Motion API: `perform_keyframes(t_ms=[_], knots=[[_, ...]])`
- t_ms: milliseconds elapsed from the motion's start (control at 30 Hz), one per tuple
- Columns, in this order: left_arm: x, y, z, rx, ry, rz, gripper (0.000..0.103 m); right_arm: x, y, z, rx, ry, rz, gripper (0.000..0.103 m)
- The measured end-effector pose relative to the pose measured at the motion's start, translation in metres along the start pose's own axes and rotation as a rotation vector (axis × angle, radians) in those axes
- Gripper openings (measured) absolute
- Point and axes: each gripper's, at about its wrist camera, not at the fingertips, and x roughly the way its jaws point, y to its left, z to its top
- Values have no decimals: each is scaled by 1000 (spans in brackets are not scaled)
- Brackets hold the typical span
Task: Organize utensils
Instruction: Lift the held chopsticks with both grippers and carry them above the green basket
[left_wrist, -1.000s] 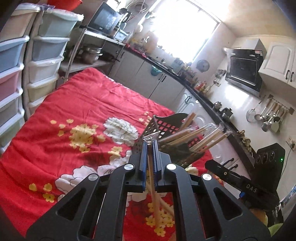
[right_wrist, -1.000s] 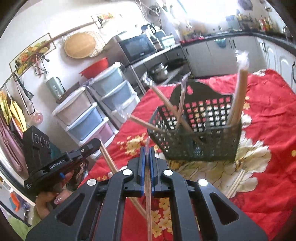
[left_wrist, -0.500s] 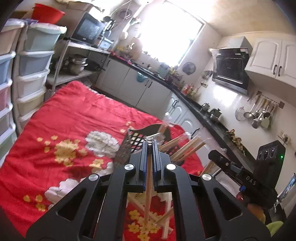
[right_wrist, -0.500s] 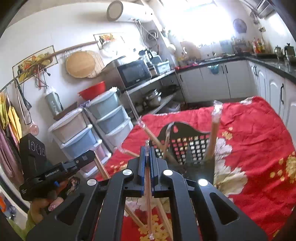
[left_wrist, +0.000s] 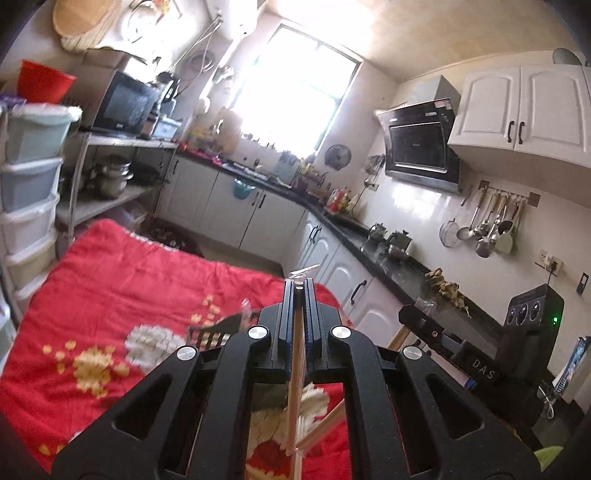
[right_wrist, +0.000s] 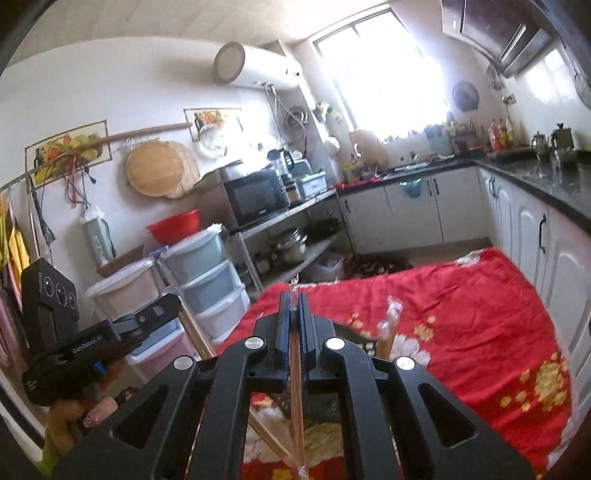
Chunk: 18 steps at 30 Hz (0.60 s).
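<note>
My left gripper (left_wrist: 300, 286) is shut on a plastic-wrapped pair of wooden chopsticks (left_wrist: 295, 387) that hangs down between the fingers. My right gripper (right_wrist: 294, 297) is shut on another wrapped pair of chopsticks (right_wrist: 295, 398). The dark slotted utensil basket (left_wrist: 212, 332) stands on the red floral cloth (left_wrist: 110, 295), mostly hidden behind the fingers; in the right wrist view only wrapped chopstick tops (right_wrist: 388, 328) sticking out of it show. Each gripper shows in the other's view, the right one (left_wrist: 424, 321) and the left one (right_wrist: 147, 317).
Loose wrapped chopsticks (left_wrist: 325, 421) lie on the cloth below the grippers. Plastic drawer towers (right_wrist: 207, 280) and a metal shelf (left_wrist: 107, 199) stand left of the table. White cabinets and a dark counter (left_wrist: 369, 243) run along the right.
Both grippers have risen and tilted upward with their chopsticks. The basket has dropped low in both views, behind the fingers, and more of the kitchen walls shows.
</note>
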Motion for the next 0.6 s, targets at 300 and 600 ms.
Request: perform_keyframes(t_ms=[300, 600], knots=[[17, -24, 27, 42, -68, -6, 2, -1, -2, 25, -30, -74, -26, 5], [24, -50, 66, 93, -174, -28, 2, -9, 3, 61, -92, -194, -59, 5]])
